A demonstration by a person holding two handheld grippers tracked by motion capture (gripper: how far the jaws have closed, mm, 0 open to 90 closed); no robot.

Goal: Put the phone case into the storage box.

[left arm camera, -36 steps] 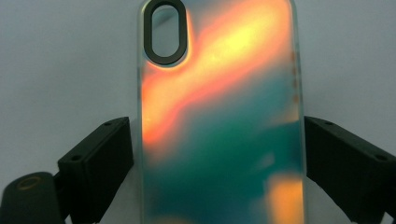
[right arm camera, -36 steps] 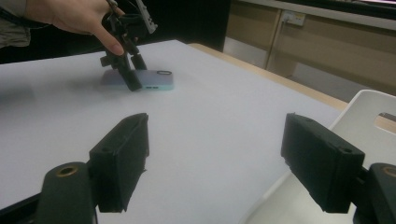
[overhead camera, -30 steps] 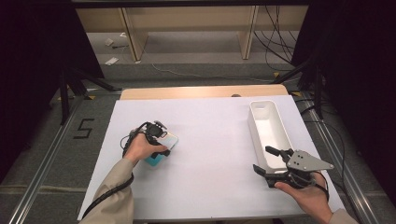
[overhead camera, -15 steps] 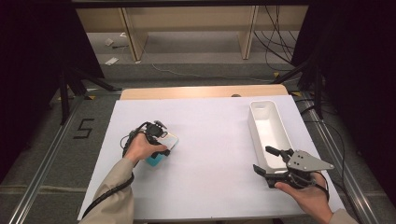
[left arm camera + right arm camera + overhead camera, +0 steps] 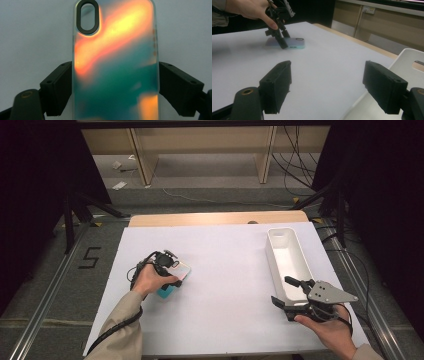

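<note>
A phone case [image 5: 183, 269] with an orange-and-teal shimmer lies flat on the white table sheet [image 5: 225, 270], left of centre. My left gripper [image 5: 171, 274] points down over it, and its two black jaws sit tight against the long sides of the phone case [image 5: 115, 62], near the end away from the oval camera cut-out. From the right gripper view, the left gripper [image 5: 282, 41] stands on the phone case [image 5: 295, 42] under a hand. My right gripper [image 5: 284, 291] rests low at the front right, jaws wide apart, nothing between them [image 5: 329, 85].
A long white tray [image 5: 274, 257] stands at the right, just beyond the right gripper; its rim [image 5: 409, 57] shows beside the right jaw. Bare wood of the table [image 5: 215, 217] borders the sheet at the back. Floor rails and cables run along both sides.
</note>
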